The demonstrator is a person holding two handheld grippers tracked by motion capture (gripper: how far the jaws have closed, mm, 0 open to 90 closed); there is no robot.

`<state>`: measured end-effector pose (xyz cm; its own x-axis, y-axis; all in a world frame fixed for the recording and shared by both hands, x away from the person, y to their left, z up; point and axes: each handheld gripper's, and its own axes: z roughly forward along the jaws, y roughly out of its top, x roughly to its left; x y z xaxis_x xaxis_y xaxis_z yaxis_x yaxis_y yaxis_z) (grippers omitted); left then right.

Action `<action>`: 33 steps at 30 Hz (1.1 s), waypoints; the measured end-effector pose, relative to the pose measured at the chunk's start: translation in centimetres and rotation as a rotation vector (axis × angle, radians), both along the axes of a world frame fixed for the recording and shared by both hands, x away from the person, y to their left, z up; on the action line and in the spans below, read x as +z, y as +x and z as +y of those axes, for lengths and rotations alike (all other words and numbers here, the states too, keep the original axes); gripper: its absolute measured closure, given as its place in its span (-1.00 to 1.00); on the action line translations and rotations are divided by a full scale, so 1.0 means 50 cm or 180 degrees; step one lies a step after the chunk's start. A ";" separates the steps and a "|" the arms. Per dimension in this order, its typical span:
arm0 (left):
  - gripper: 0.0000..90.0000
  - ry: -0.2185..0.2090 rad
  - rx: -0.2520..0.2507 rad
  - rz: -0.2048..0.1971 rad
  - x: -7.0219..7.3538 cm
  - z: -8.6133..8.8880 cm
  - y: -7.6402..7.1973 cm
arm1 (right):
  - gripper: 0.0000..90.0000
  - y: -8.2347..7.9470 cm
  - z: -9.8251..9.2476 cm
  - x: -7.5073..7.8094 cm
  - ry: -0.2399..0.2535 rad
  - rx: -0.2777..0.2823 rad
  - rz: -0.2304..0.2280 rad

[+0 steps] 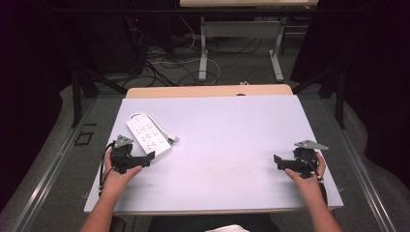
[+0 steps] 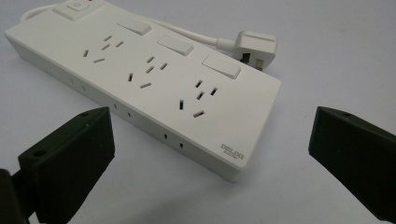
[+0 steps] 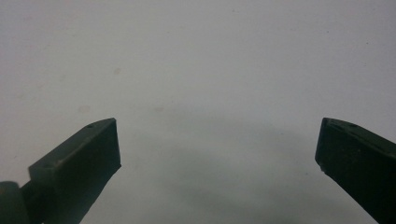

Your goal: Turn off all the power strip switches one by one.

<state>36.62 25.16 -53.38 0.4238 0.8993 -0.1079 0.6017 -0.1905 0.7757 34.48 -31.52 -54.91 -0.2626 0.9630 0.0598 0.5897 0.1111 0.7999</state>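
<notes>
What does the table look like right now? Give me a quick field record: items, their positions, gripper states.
surface: pale table top
item: white power strip, lying flat at the left side, sockets up
cord: its cord ends in a plug resting beside the strip
left gripper: open, near end of the strip between its jaws, not touching
right gripper: open, over bare table at the right side
held: nothing

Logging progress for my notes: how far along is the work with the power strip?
Nothing looks done yet. The power strip lies flat on the table, its plug loose beside it. The left gripper is open just short of the strip's near end; the right gripper is open over bare table. Any grasp remains ahead.
</notes>
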 end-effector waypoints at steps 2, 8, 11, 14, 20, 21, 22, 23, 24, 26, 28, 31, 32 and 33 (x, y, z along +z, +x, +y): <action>-0.99 -0.0014 0.0034 -0.0048 -0.003 -0.003 0.003 | -1.00 -0.003 0.001 0.002 -0.0017 0.0017 -0.0027; -0.98 0.0005 0.0060 -0.0036 -0.002 -0.001 0.006 | -1.00 -0.004 0.004 0.003 0.0065 0.0041 -0.0015; -0.96 -0.0017 0.0082 -0.0021 -0.002 0.003 0.010 | -1.00 -0.002 0.008 0.002 0.0083 0.0040 0.0003; -0.94 -0.0010 0.0117 -0.0048 0.003 0.005 0.014 | -1.00 -0.001 0.012 -0.001 0.0058 0.0063 0.0005; -0.93 -0.0023 0.0178 -0.0047 0.018 0.001 0.027 | -1.00 -0.004 0.016 -0.001 0.0099 0.0060 0.0016; -0.93 -0.0021 0.0159 -0.0018 0.021 0.000 0.028 | -1.00 -0.004 0.016 -0.001 0.0097 0.0053 0.0007; -0.93 -0.0031 0.0155 -0.0020 0.024 -0.001 0.030 | -1.00 -0.005 0.016 -0.001 0.0092 0.0047 0.0006; -0.93 -0.0040 0.0159 -0.0037 0.026 -0.003 0.031 | -1.00 -0.005 0.016 -0.001 0.0093 0.0027 0.0009; -0.92 -0.0024 0.0148 -0.0041 0.028 -0.003 0.032 | -1.00 -0.006 0.016 -0.001 0.0103 0.0021 0.0019; -0.84 0.0038 0.0166 -0.0084 0.033 -0.005 0.035 | -1.00 -0.007 0.013 -0.001 0.0089 0.0013 -0.0004; -0.83 0.0068 0.0174 -0.0106 0.037 -0.005 0.039 | -1.00 -0.008 0.012 0.001 0.0116 -0.0012 -0.0002; -0.75 0.0092 0.0171 -0.0108 0.044 -0.005 0.043 | -1.00 -0.008 0.011 0.001 0.0136 -0.0033 -0.0016; -0.66 0.0091 0.0176 -0.0119 0.046 -0.006 0.044 | -1.00 -0.008 0.010 0.001 0.0136 -0.0039 -0.0008; -0.64 0.0112 0.0162 -0.0144 0.049 -0.005 0.045 | -1.00 -0.007 0.010 0.001 0.0138 -0.0024 -0.0008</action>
